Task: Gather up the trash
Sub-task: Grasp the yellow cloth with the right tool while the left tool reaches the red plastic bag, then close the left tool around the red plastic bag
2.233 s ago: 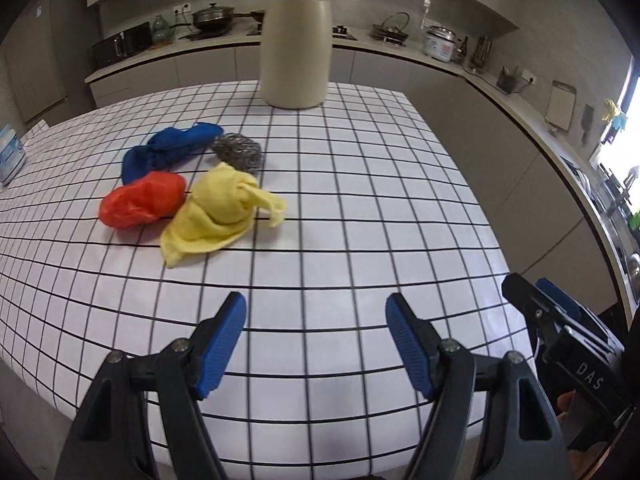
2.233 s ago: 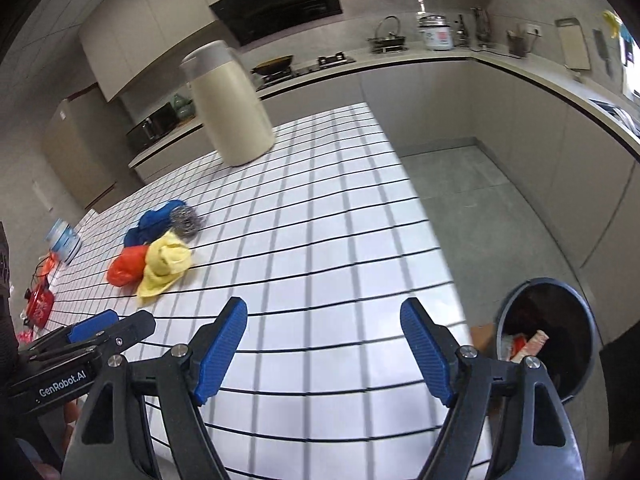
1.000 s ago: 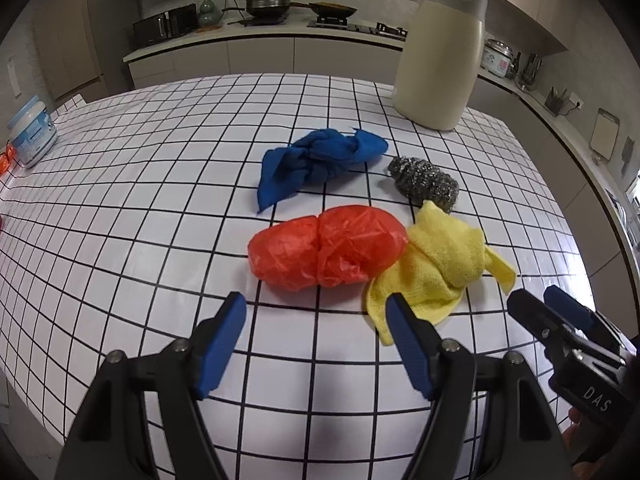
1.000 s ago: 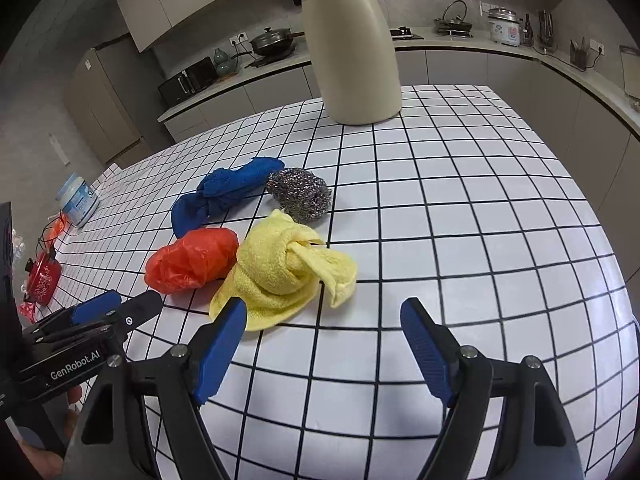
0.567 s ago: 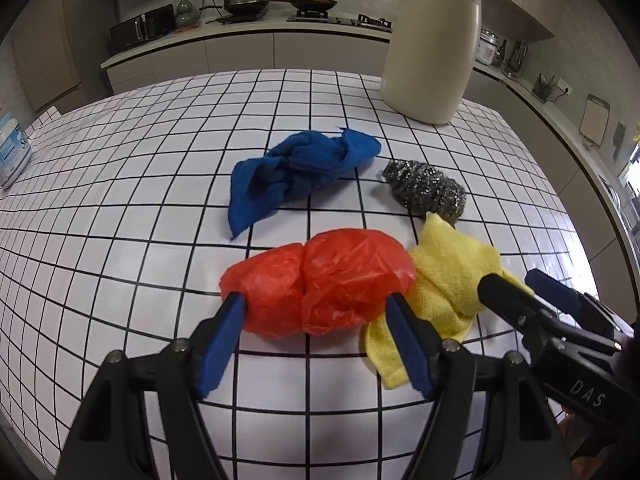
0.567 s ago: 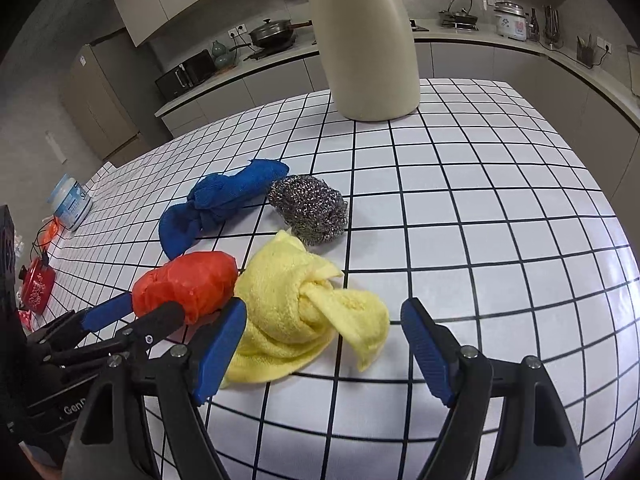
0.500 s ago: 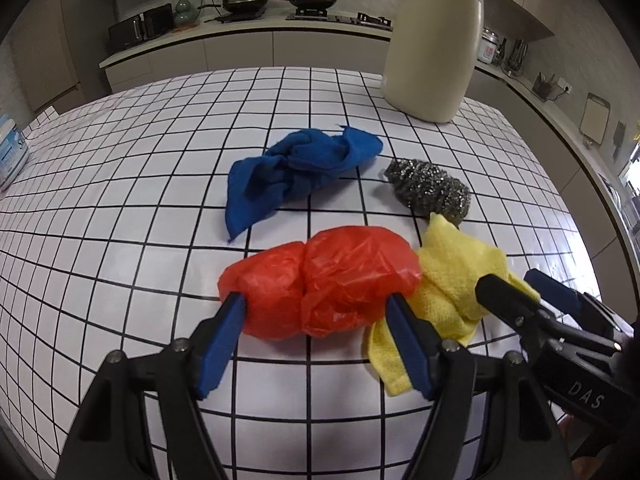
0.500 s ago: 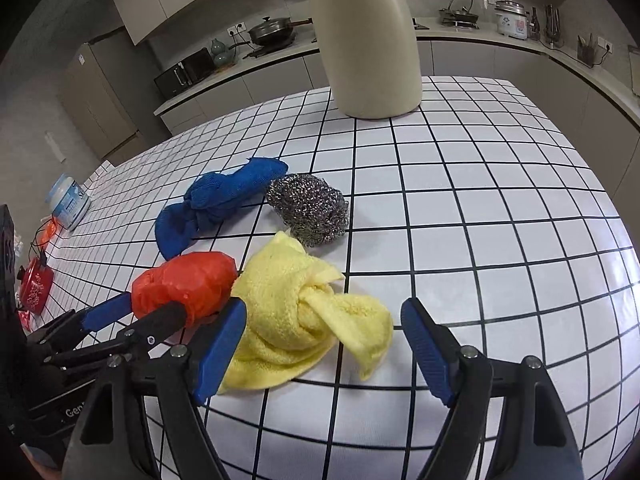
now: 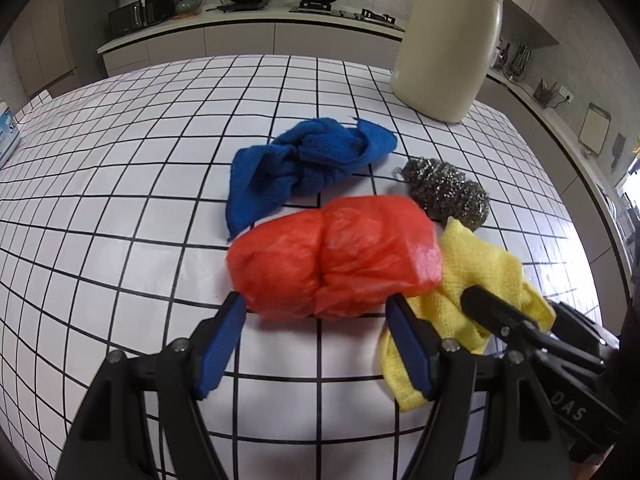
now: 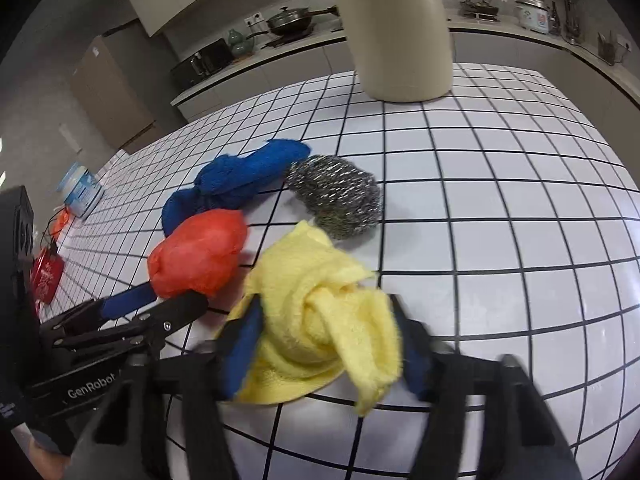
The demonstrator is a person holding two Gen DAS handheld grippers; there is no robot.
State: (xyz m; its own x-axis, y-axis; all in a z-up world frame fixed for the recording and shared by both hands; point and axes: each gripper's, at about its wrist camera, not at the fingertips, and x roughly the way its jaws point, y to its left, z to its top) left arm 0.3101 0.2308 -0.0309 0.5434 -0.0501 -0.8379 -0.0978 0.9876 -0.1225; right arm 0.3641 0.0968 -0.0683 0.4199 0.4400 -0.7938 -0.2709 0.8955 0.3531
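A crumpled red plastic bag (image 9: pixel 336 260) lies on the gridded white counter (image 9: pixel 120 200). My left gripper (image 9: pixel 314 320) stands open, its blue fingertips (image 9: pixel 224 332) at the bag's near edge on either side. Right of the bag lies a knotted yellow cloth (image 10: pixel 320 308). My right gripper (image 10: pixel 326 332) is closing on it, blurred, with both pads against the cloth's sides. A blue cloth (image 9: pixel 304 164) and a steel scourer (image 9: pixel 444 192) rest just behind these. The right gripper (image 9: pixel 496 316) also shows at the left wrist view's right edge, over the yellow cloth (image 9: pixel 480 264).
A tall cream jug (image 9: pixel 448 48) stands at the counter's far right corner. A blue-labelled tub (image 10: pixel 82 194) and a red item (image 10: pixel 48 276) sit towards the counter's left end. Kitchen worktops with pans and appliances run along the back wall.
Both grippers moved forward and down to the pile. The red bag now sits between the left fingertips. The right fingers have come inward around the yellow cloth.
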